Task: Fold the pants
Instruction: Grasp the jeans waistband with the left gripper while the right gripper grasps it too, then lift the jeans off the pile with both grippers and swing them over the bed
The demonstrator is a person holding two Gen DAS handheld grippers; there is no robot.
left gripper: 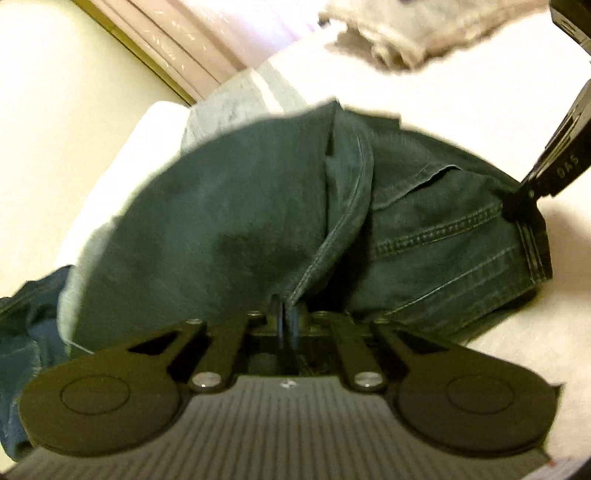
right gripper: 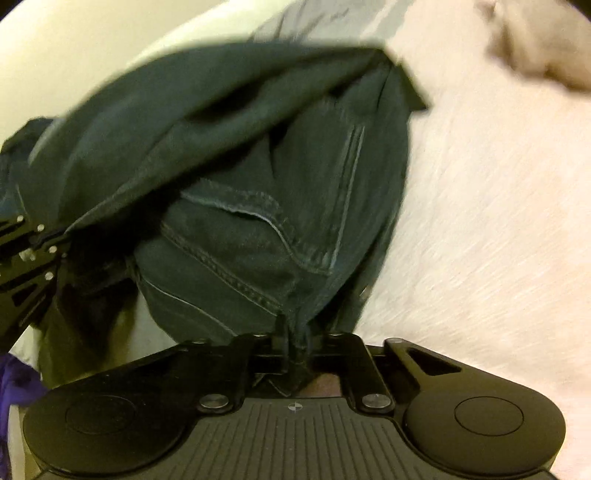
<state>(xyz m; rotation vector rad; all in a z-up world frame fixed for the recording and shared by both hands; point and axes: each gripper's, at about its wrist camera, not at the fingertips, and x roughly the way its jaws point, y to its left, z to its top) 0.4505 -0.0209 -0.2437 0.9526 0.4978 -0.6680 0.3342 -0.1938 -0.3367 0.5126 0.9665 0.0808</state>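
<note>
1. Nearest to us in the left wrist view, the left gripper point(left gripper: 284, 317) has its two fingers pressed together on a fold of the dark denim pants point(left gripper: 258, 221); the seam of that fold runs straight down into the pinch.
2. In the right wrist view, the right gripper point(right gripper: 297, 347) is likewise clamped on a bunched edge of the pants point(right gripper: 266, 206), with stitched seams converging between its fingers.
3. The only writing we can read is on the body of the right gripper point(left gripper: 517, 203) as it appears at the right edge of the left wrist view: pale letters that look like "DAS", too blurred to be sure.
4. The pants hang and spread between the two grippers, draped forward from both pinches over a pale bed cover point(right gripper: 480, 221). The left gripper point(right gripper: 48, 236) shows at the left edge of the right wrist view, its tips at the cloth's other end.
5. Beyond the pants lies a light grey garment point(left gripper: 240, 96), partly covered by the denim.
6. Farther off, a beige fluffy cloth point(left gripper: 424, 33) rests on the bed cover, well apart from the pants.
7. At the left, another blue denim piece point(left gripper: 26, 325) lies beside the pants.
</note>
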